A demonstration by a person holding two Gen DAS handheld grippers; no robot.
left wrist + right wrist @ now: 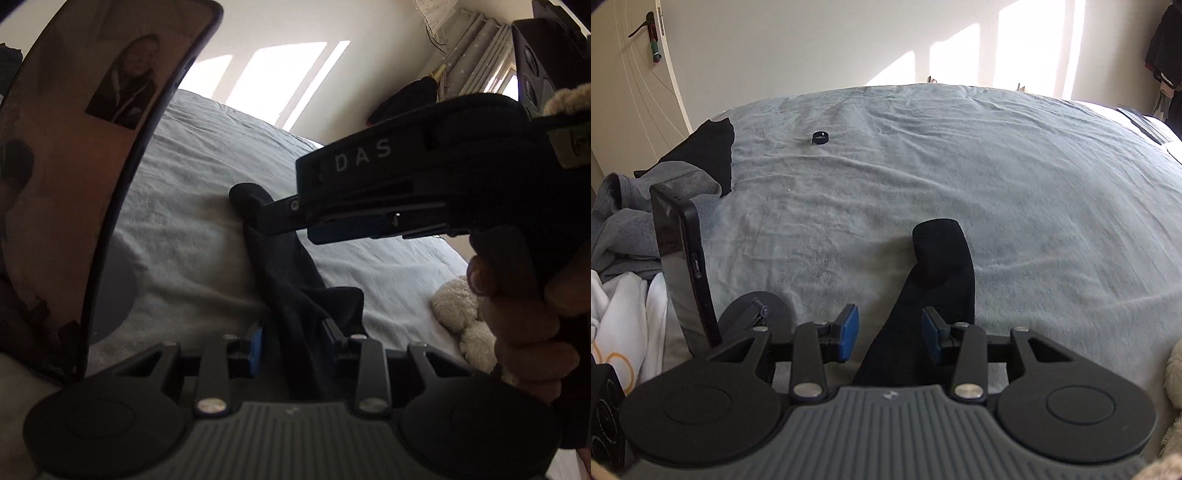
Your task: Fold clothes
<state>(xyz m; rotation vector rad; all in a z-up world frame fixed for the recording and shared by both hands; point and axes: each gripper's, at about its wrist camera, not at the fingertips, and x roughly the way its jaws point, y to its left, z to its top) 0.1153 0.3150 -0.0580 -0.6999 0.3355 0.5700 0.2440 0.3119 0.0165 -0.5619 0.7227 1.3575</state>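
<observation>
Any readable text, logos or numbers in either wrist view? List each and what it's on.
"DAS": white letters on the side of the right tongs, seen from the left wrist.
Small white arrow mark under that body: no text.
Olive label at the right edge: cut off, unreadable.
Small embossed logo on the grey ribbed mount: too small to read.

Both grippers are showing black linkage arms with silver screws, round black discs and a ribbed grey plate. The right gripper (pixel 890 330) is wearing blue pads (pixel 848 328); its black body is carrying white letters "DAS" (pixel 362 156). The left gripper (pixel 293 334) has the same build.
</observation>
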